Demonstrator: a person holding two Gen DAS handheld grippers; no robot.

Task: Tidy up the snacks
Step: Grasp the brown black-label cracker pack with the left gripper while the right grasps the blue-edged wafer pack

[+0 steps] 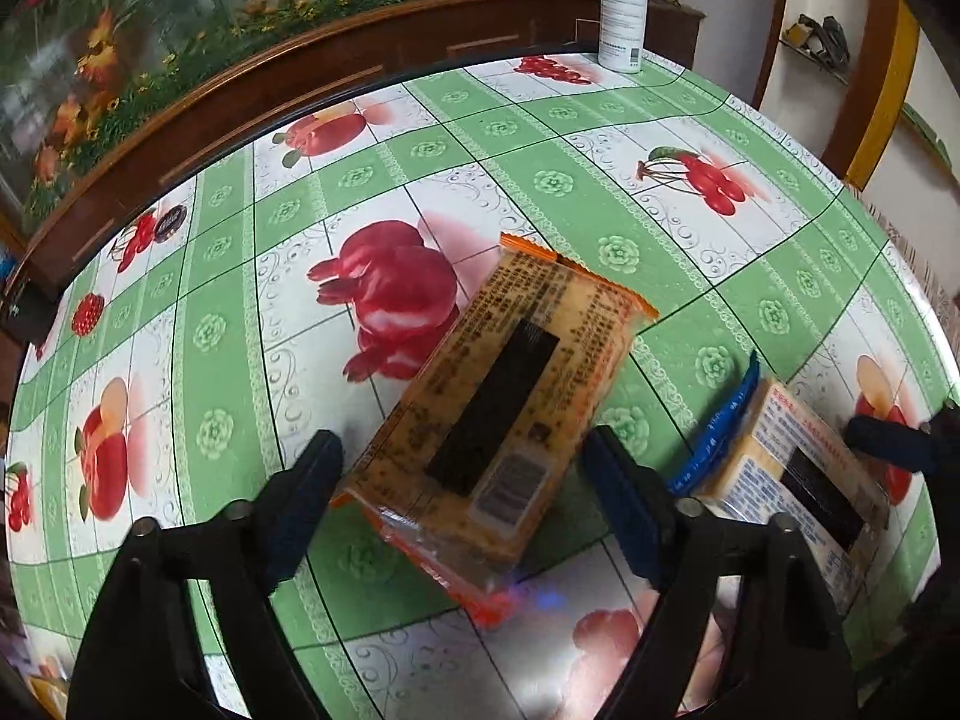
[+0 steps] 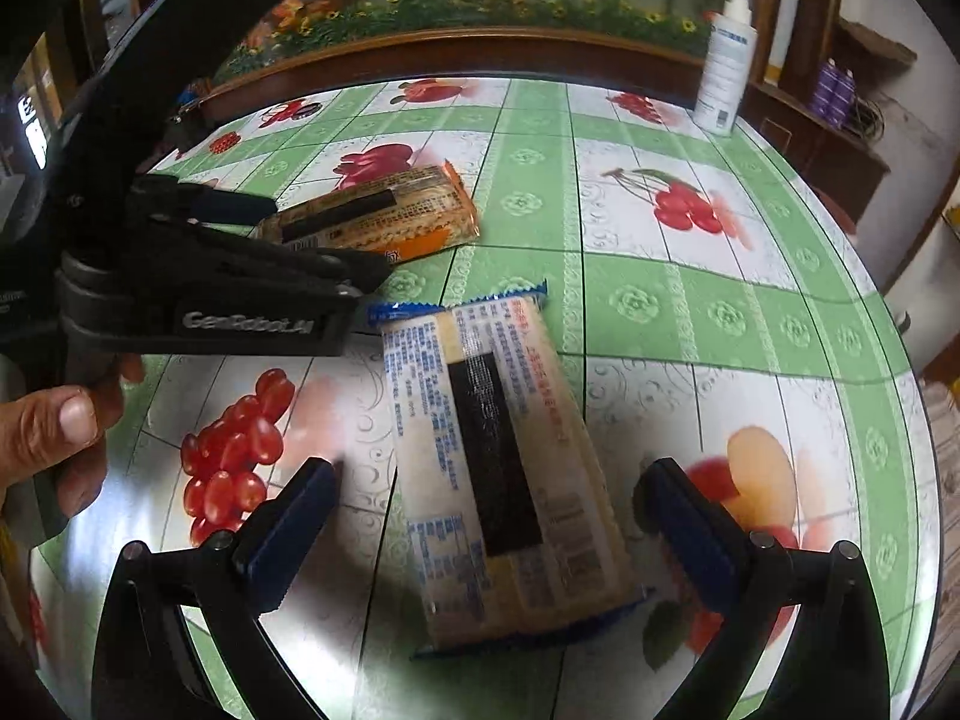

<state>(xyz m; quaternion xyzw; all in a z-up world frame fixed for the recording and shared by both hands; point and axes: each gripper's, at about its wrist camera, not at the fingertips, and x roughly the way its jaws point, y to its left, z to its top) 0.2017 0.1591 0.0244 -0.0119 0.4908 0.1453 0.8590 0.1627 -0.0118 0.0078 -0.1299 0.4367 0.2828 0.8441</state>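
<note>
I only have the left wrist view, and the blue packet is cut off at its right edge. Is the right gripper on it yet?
Observer: No. The right gripper straddles the blue packet, with a clear gap beside each of its jaws.
Reviewer: Is the whole packet on the table?
Observer: Yes, it lies flat on the table, its far end towards the orange packet.
Reviewer: What holds the left gripper?
Observer: A hand at the left edge of the right wrist view grips the handle of the left gripper.
</note>
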